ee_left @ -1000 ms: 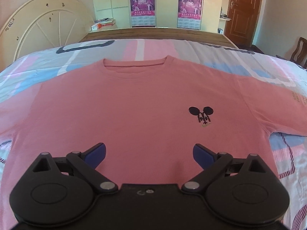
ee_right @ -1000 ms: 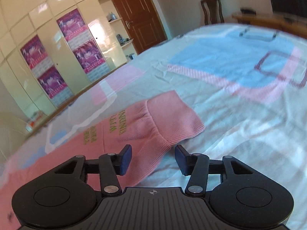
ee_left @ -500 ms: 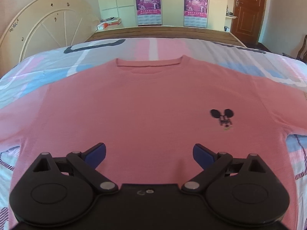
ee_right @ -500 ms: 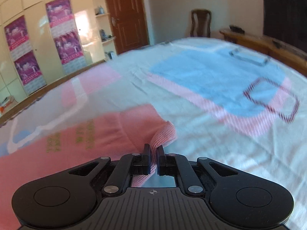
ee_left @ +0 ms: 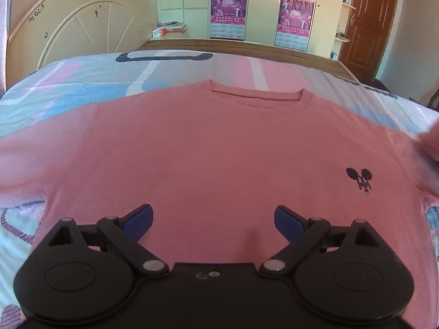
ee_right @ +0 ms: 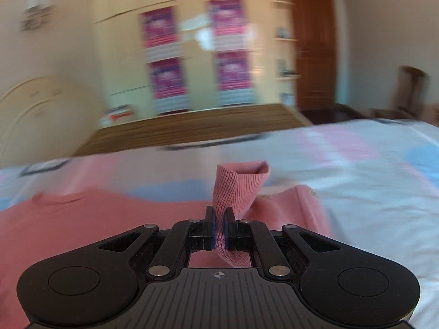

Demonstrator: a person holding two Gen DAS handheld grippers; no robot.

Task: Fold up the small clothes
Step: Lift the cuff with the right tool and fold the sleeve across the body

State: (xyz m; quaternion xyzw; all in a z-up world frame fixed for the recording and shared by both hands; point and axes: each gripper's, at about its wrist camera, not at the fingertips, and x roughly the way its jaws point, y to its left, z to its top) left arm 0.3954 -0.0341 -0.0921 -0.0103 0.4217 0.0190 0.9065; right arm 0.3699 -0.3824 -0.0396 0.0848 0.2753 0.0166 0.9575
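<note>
A pink long-sleeved top (ee_left: 208, 150) lies face up on the bed, collar away from me, with a small black mouse emblem (ee_left: 359, 178) on its right chest. My left gripper (ee_left: 214, 219) hovers open over the lower middle of the top, nothing between its blue pads. My right gripper (ee_right: 219, 226) is shut on the ribbed cuff (ee_right: 237, 189) of the top's right sleeve, and the cuff stands up lifted above the fabric (ee_right: 96, 219). A blurred pink fold of that sleeve (ee_left: 429, 142) shows at the right edge of the left wrist view.
The bed (ee_left: 82, 82) carries a sheet patterned in pink, blue and grey. A wooden footboard (ee_left: 233, 45) runs behind it, a cream headboard (ee_left: 76, 19) leans at the back left. Wardrobe doors with purple posters (ee_left: 295, 11) and a brown door (ee_left: 367, 19) stand beyond.
My right gripper shut on the sleeve cuff, lifted it and swung it left over the top. My left gripper slid left across the top and stayed open.
</note>
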